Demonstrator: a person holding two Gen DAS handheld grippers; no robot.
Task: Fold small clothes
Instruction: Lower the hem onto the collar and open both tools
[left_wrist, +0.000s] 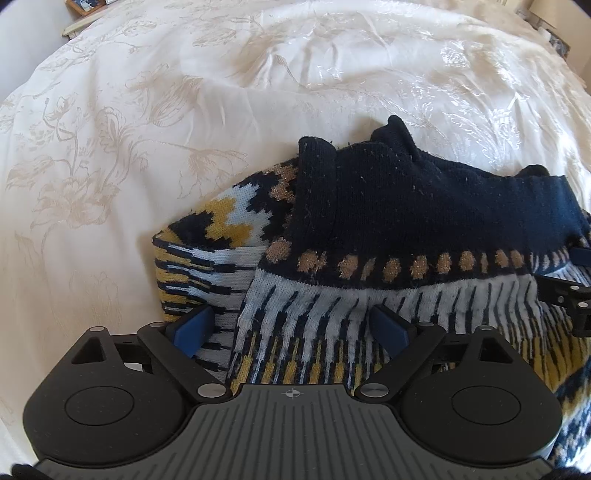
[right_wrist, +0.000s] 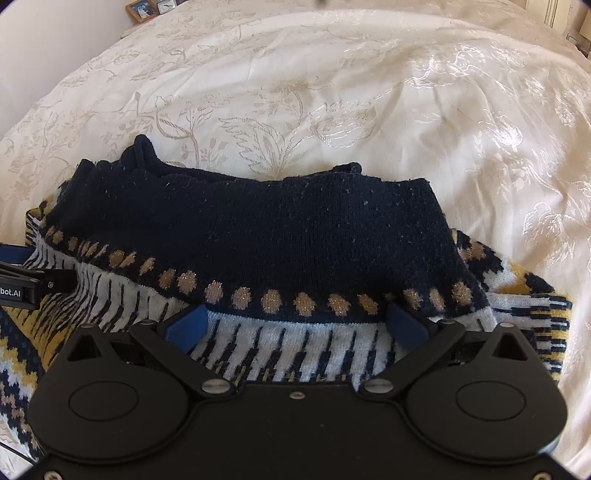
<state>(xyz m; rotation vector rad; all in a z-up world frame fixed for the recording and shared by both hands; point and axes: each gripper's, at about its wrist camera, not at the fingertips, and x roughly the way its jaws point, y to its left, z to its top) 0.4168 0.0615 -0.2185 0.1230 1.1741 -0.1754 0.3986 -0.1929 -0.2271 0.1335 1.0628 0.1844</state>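
Mid-fold: sweater (left_wrist: 369, 229) doubled on bed (left_wrist: 147, 110). Left gripper (left_wrist: 295, 325) and right gripper (right_wrist: 303, 328) wide open, empty. Next: grip hem, fold toward 12.

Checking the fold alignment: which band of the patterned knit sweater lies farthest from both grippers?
The plain navy ribbed band at the far edge, against the cream floral bedspread. The gold-dot row and white-and-navy striped band lie nearer the open grippers.

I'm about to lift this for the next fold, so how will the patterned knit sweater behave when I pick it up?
The sweater will probably flop and sag: it already lies in soft, bunched layers on the bedspread. Its thick knit looks grippy, not slippery. Folded layers may slide apart, since both open grippers, left gripper and right gripper, hold nothing.
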